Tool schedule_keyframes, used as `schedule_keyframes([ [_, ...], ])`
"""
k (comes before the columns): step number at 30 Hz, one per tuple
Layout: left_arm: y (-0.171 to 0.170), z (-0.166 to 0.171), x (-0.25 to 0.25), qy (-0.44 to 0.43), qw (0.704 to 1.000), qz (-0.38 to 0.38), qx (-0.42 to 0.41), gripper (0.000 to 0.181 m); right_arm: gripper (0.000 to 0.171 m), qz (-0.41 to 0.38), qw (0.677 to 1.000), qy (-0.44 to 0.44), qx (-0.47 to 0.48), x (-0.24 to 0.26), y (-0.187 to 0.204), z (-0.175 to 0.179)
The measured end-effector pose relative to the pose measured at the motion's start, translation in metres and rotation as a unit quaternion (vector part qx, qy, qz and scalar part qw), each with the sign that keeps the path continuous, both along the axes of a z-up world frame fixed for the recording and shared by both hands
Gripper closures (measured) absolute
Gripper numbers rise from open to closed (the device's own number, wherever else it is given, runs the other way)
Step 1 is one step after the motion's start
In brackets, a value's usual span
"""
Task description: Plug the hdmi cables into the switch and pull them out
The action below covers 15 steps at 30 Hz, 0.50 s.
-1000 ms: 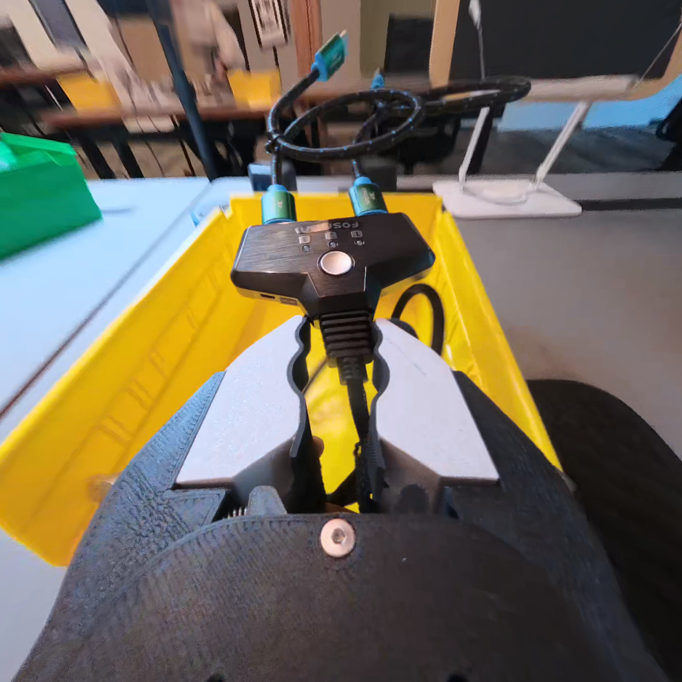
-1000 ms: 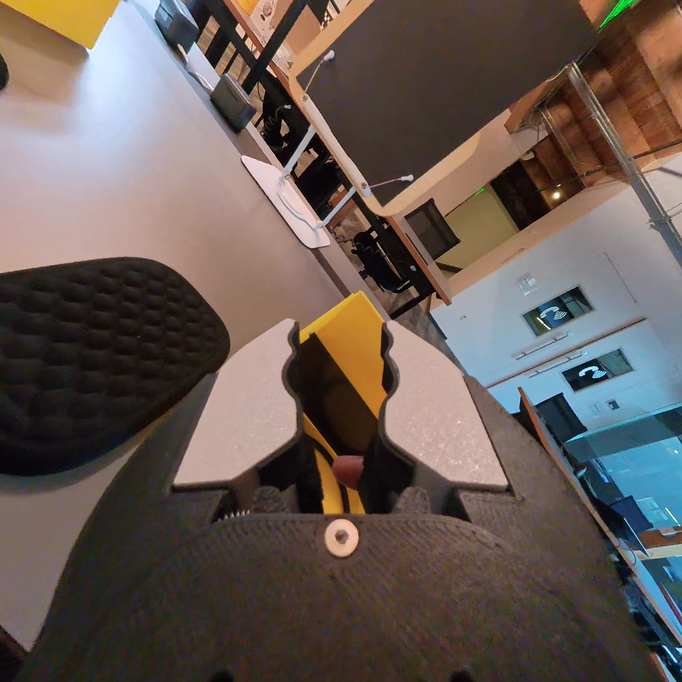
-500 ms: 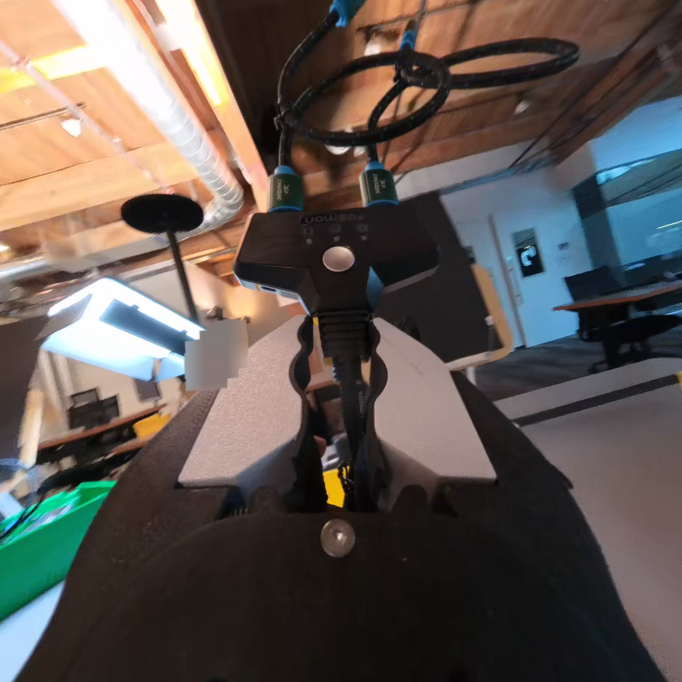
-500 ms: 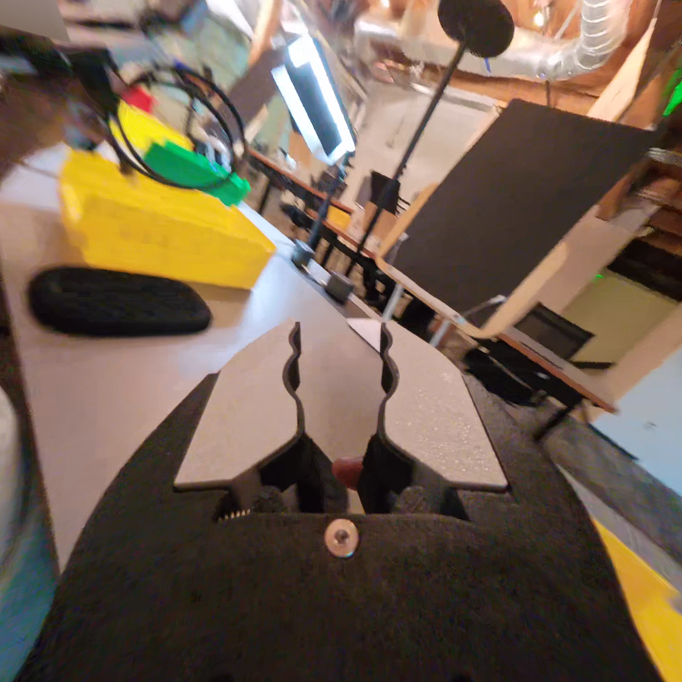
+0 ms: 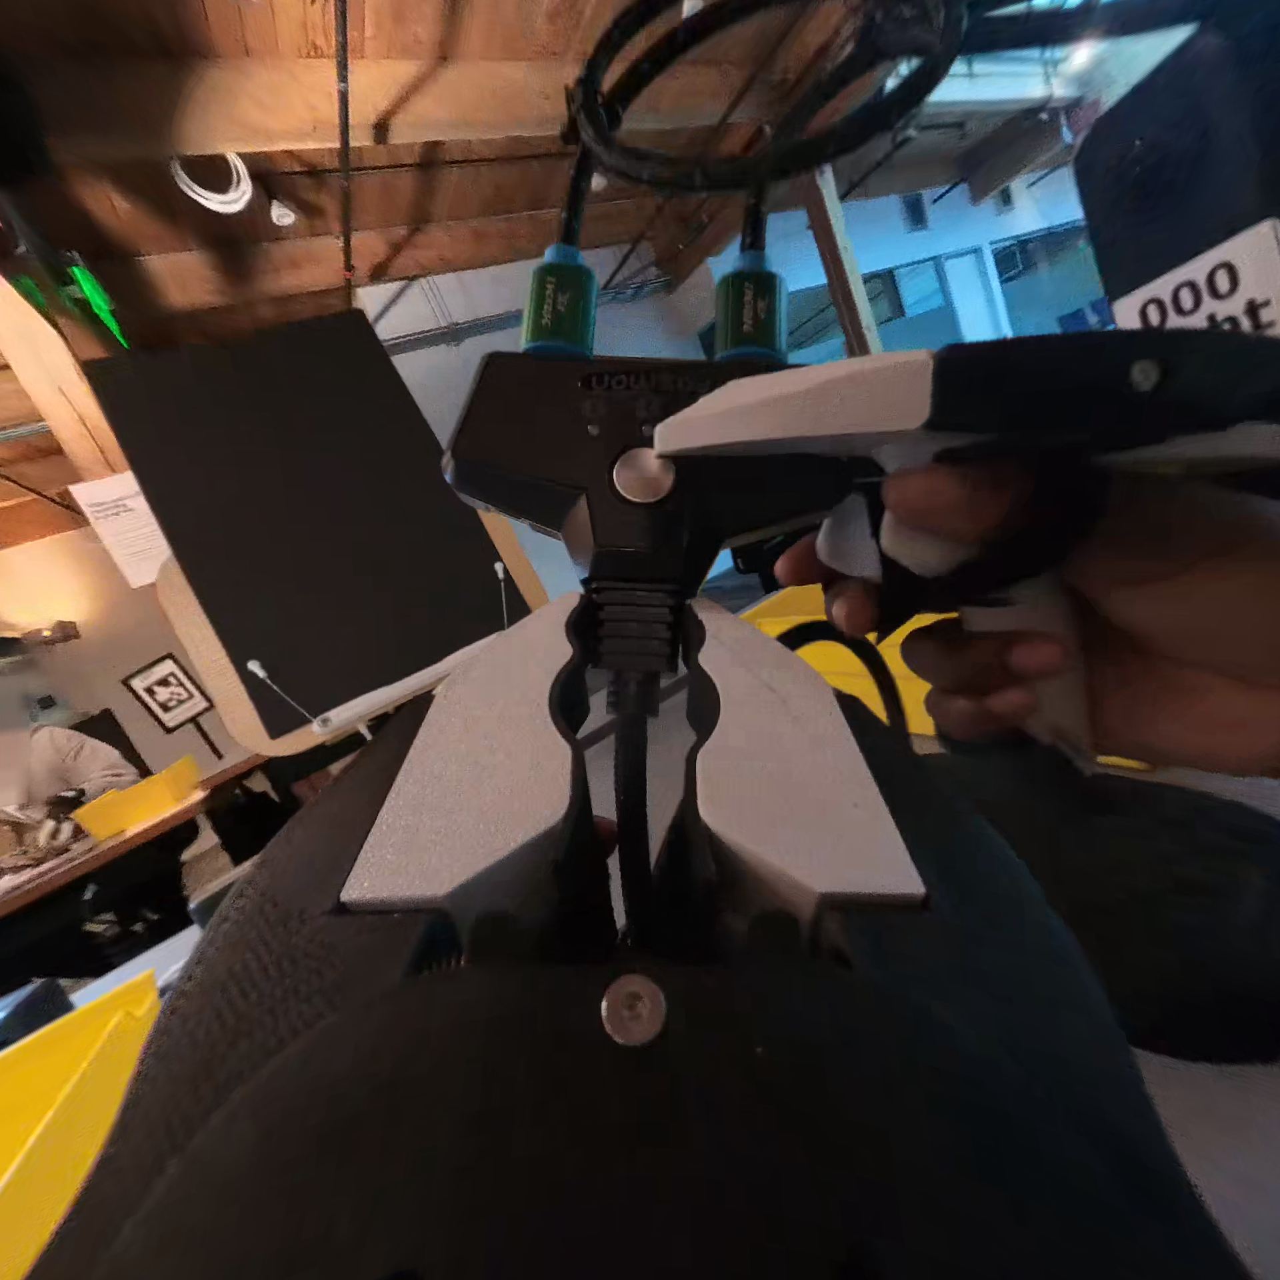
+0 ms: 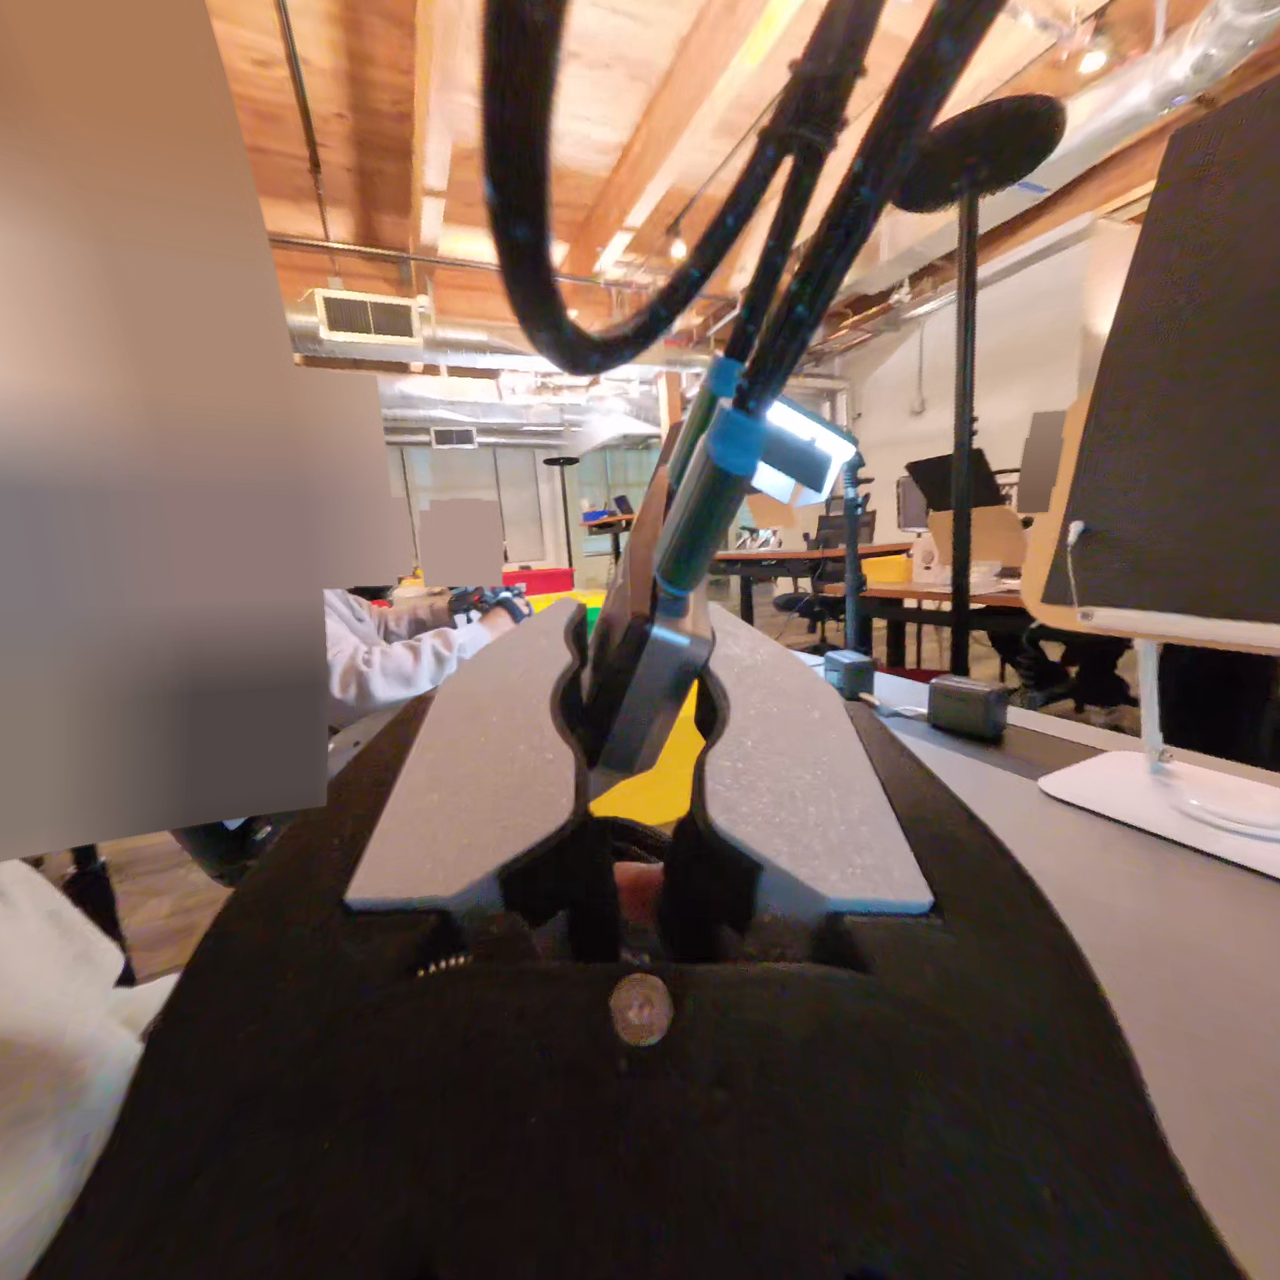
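Two plugs point(image 5: 560, 305) seated atop switch point(image 5: 526, 443); markings blurred. Left gripper point(image 5: 634, 627) clamps its tail; right gripper point(image 6: 641, 665) straddles switch, grip uncertain.

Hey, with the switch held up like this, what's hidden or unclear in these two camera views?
- Left wrist view: the switch has its right side covered by the right gripper.
- Left wrist view: the cable loops are cut off by the top edge and blurred.
- Right wrist view: the switch shows edge-on between the fingers; contact cannot be told.
- Right wrist view: the second green plug sits mostly behind the nearer one.
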State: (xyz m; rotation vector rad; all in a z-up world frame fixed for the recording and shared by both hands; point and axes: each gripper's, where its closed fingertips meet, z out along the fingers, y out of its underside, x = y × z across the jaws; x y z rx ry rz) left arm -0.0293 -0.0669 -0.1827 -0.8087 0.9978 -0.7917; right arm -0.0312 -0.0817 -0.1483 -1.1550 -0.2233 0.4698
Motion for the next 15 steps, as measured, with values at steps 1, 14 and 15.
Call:
schedule_keyframes([
  [1,-0.002,-0.004,0.002,0.008,1.0,-0.004,0.012,0.158,0.145,0.014,1.0,0.006,-0.009,0.002,-0.001,-0.004],
  [14,-0.029,-0.02,-0.014,0.058,0.875,-0.409,-0.252,0.116,0.15,0.192,0.974,-0.048,-0.109,-0.032,-0.006,-0.048],
  [15,-0.037,-0.022,-0.018,0.064,0.86,-0.439,-0.251,0.132,0.15,0.203,0.971,-0.047,-0.119,-0.035,-0.005,-0.051],
])
